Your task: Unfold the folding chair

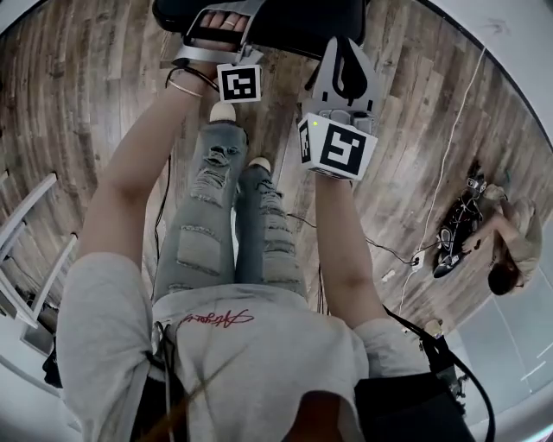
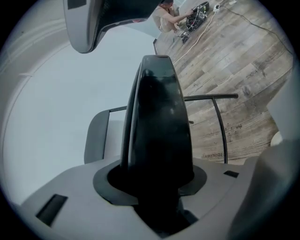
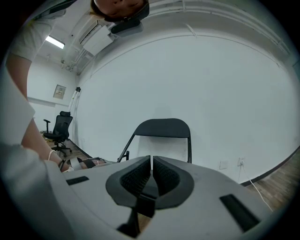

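Observation:
The black folding chair (image 3: 161, 127) stands by the white wall, its backrest up. In the head view its black seat (image 1: 294, 22) lies at the top edge, beyond my knees. My left gripper (image 1: 216, 30) is at the seat's front edge. In the left gripper view the seat (image 2: 159, 117) runs edge-on between the jaws of my left gripper (image 2: 157, 183) and fills the gap, with no light on either side. My right gripper (image 1: 348, 65) hovers just right of it, in front of the chair. Seen in its own view, my right gripper (image 3: 151, 171) is shut and holds nothing.
The floor is wood planks. A second person (image 1: 505, 250) crouches at the right over gear and cables (image 1: 441, 173). A white frame (image 1: 26, 233) stands at the left. A black office chair (image 3: 58, 126) sits far left along the wall. The chair's black leg tubes (image 2: 220, 122) show under the seat.

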`<state>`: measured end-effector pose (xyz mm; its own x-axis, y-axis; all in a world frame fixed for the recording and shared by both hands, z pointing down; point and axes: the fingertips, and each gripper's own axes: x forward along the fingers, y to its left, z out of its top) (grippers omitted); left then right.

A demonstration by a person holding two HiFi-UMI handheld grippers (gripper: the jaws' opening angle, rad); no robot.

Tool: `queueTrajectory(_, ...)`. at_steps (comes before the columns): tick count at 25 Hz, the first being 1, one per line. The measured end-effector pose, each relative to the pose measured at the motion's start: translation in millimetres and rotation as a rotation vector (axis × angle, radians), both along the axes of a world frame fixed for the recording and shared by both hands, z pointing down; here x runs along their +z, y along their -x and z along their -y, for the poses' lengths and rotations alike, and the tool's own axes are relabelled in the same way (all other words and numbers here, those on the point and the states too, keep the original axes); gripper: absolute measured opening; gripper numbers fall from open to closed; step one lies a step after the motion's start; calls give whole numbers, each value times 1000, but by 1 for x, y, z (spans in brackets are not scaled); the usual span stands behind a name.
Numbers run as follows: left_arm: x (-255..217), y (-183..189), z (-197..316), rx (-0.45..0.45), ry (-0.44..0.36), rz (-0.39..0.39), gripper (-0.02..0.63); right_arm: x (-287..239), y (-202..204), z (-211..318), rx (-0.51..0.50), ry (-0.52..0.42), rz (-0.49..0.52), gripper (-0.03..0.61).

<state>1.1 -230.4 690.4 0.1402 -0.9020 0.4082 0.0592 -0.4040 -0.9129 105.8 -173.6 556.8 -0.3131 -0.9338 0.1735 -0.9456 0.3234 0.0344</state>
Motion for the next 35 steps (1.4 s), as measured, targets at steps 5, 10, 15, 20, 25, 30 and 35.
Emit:
queueTrajectory(5,19,-2,-23,-4,-51,-28,216,26,1,-30,-20,-6,24,29)
queueTrajectory(10,28,-4,-37,0,-98,-52,222,52,9,-41,-22,-15,48,28)
queueTrajectory(15,45,-1,-67,11,-115,-69,231,71,19,-57,-6,-24,69,28)
queueTrajectory(20,69,1,-103,27,-135,-84,257,80,34,-78,-27,-41,69,29)
queueTrajectory(25,92,4,-133,27,-178,-84,268,94,47,-102,-57,-93,23,28)
queueTrajectory(30,118,5,-161,30,-202,-87,290,114,50,-118,-69,-108,26,29)
queueTrajectory(35,114,8,-161,31,-234,-99,290,131,58,-139,-66,-103,44,29)
